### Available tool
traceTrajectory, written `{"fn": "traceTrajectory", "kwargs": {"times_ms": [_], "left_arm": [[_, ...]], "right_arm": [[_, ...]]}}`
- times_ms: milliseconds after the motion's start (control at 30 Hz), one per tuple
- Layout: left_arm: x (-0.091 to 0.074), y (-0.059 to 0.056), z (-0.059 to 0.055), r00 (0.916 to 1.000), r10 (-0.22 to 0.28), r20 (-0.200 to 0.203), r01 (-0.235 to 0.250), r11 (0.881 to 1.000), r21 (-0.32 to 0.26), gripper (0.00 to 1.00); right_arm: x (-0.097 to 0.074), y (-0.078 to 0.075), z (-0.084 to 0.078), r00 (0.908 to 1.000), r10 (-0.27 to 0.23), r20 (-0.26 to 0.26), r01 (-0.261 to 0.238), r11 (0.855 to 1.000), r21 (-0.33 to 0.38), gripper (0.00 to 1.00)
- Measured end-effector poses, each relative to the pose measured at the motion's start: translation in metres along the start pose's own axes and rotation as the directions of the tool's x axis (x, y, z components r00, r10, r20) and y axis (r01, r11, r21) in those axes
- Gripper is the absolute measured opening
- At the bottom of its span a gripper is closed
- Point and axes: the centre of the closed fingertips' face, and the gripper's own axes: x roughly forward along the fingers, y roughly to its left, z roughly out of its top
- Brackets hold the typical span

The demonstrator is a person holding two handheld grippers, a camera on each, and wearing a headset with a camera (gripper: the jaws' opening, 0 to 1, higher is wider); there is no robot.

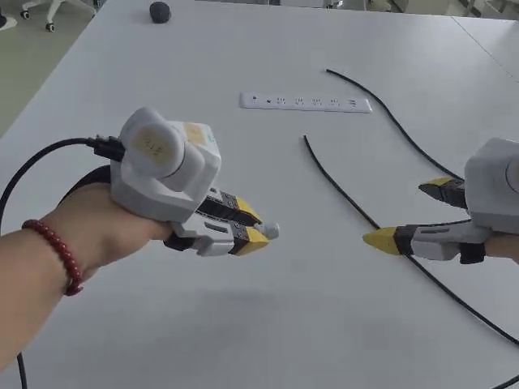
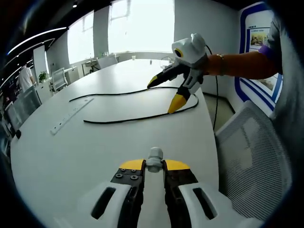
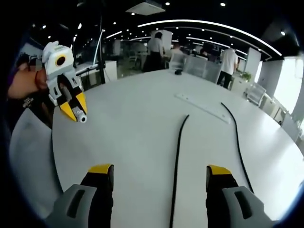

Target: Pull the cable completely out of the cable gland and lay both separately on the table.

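Note:
My left gripper (image 1: 258, 227) is shut on a small white cable gland (image 2: 154, 158), whose tip (image 1: 272, 232) pokes out between the yellow fingertips, held above the table. In the right gripper view that gripper (image 3: 76, 111) shows at upper left with the gland (image 3: 81, 116) at its tip. A black cable (image 1: 365, 215) lies free on the white table (image 1: 243, 308), running from mid-table toward the lower right. My right gripper (image 1: 409, 215) is open, its jaws wide apart over the cable (image 3: 177, 161), touching nothing. From the left gripper view, the right gripper (image 2: 164, 95) hovers over the cable (image 2: 137, 117).
A second black cable (image 1: 389, 117) curves along the right side of the table. A white power strip (image 1: 306, 102) lies at mid-back. A dark round object (image 1: 160, 11) sits at the far edge. People and chairs stand beyond the table in the right gripper view.

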Motion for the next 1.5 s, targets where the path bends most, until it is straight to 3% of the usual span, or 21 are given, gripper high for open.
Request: {"fn": "traceTrajectory", "kwargs": {"times_ms": [133, 233, 733, 967, 1100, 1267, 1500], "left_arm": [[-0.001, 0.001, 0.0, 0.9999, 0.009, 0.005, -0.009, 1.0, -0.004, 0.16], [-0.001, 0.001, 0.0, 0.9999, 0.013, 0.008, -0.013, 1.0, -0.008, 0.16], [-0.003, 0.005, -0.003, 0.9983, 0.055, 0.019, -0.055, 0.998, -0.019, 0.16], [0.019, 0.026, -0.012, 0.9946, 0.103, -0.012, -0.103, 0.995, -0.015, 0.16], [0.038, 0.042, -0.02, 0.9909, 0.125, -0.05, -0.126, 0.992, -0.019, 0.16], [0.059, 0.051, -0.031, 0.9865, 0.124, -0.107, -0.124, 0.992, 0.006, 0.16], [0.077, 0.064, -0.042, 0.9775, 0.144, -0.154, -0.143, 0.99, 0.015, 0.16]], "right_arm": [[-0.009, 0.004, 0.007, 0.9993, -0.02, 0.032, 0.021, 1.0, -0.02, 0.95], [-0.016, 0.005, 0.009, 0.9984, -0.03, 0.048, 0.03, 0.999, -0.014, 0.99], [-0.056, 0.026, 0.01, 0.9934, -0.053, 0.102, 0.056, 0.998, -0.018, 0.99], [-0.073, 0.027, 0.0, 0.9917, -0.083, 0.098, 0.086, 0.996, -0.025, 0.99], [-0.08, 0.025, -0.007, 0.9912, -0.102, 0.085, 0.104, 0.994, -0.03, 0.99], [-0.087, 0.016, -0.014, 0.9889, -0.127, 0.078, 0.128, 0.992, -0.015, 0.99], [-0.092, 0.006, -0.023, 0.9871, -0.148, 0.061, 0.148, 0.989, 0.002, 0.99]]}}
